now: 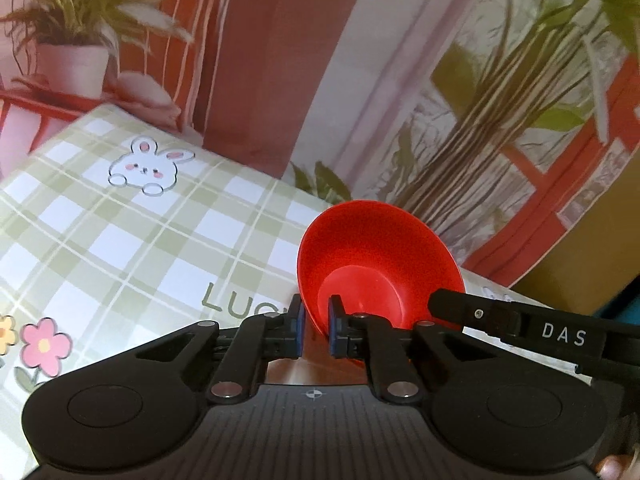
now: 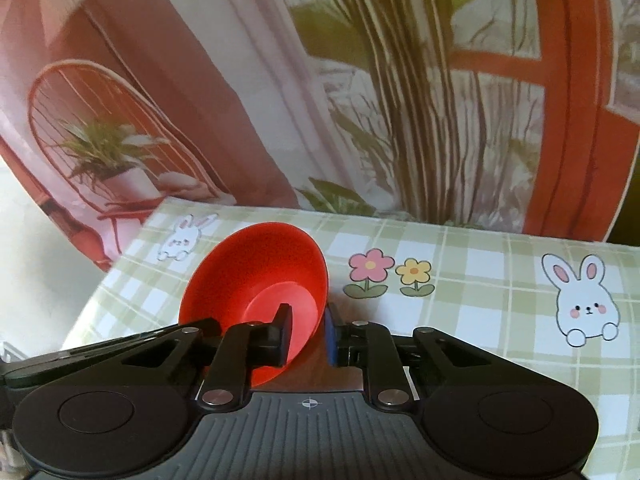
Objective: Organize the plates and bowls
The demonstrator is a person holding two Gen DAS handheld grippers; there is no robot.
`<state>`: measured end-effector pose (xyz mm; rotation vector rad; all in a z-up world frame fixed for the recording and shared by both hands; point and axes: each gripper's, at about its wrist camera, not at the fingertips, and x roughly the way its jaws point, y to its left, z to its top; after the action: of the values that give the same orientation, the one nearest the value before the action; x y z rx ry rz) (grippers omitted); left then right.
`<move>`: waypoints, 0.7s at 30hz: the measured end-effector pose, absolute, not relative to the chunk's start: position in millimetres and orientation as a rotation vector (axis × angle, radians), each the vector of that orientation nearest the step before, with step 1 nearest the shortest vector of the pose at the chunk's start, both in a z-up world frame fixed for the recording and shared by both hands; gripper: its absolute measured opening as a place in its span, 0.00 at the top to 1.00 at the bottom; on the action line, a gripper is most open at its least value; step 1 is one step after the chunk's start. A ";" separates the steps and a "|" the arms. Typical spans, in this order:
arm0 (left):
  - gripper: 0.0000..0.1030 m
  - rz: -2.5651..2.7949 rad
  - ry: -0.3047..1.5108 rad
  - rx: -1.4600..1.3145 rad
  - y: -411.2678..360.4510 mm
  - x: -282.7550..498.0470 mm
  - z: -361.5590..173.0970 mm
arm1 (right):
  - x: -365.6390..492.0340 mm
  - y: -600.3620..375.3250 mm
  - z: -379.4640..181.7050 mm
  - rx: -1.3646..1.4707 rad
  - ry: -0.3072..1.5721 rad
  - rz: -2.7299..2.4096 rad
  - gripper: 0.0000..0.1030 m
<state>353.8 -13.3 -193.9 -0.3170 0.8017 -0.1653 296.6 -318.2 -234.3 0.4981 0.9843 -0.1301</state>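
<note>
Red plastic bowl (image 1: 376,256) hangs tilted above the checked tablecloth (image 1: 120,240), left gripper (image 1: 316,328) and right gripper (image 2: 306,332) each clenched on opposite rims; uneven pulls could twist it free.

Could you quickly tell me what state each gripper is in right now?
Left gripper: closed on the red bowl's rim.
Right gripper: closed on the same bowl's opposite rim.

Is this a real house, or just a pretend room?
Probably a small table set up in front of a printed backdrop, not a real room. The chair and plants look like a flat picture. The bunny tablecloth and red bowl are real.
</note>
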 end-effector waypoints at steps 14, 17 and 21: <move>0.87 -0.139 0.709 -0.259 -8.6 276.0 -128.4 | 238.1 -273.2 -164.4 0.544 0.816 -0.128 0.83; 0.87 -0.127 0.704 -0.246 -3.9 259.5 -119.5 | 225.2 -257.8 -156.1 0.559 0.784 -0.125 0.83; 0.86 -0.116 0.688 -0.180 -1.4 237.4 -108.6 | 203.8 -236.1 -151.5 0.586 0.731 -0.139 0.83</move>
<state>237.4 -1.4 -108.6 -0.1799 0.6882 -0.1162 203.8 -236.1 -151.5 0.5863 0.7314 -0.1387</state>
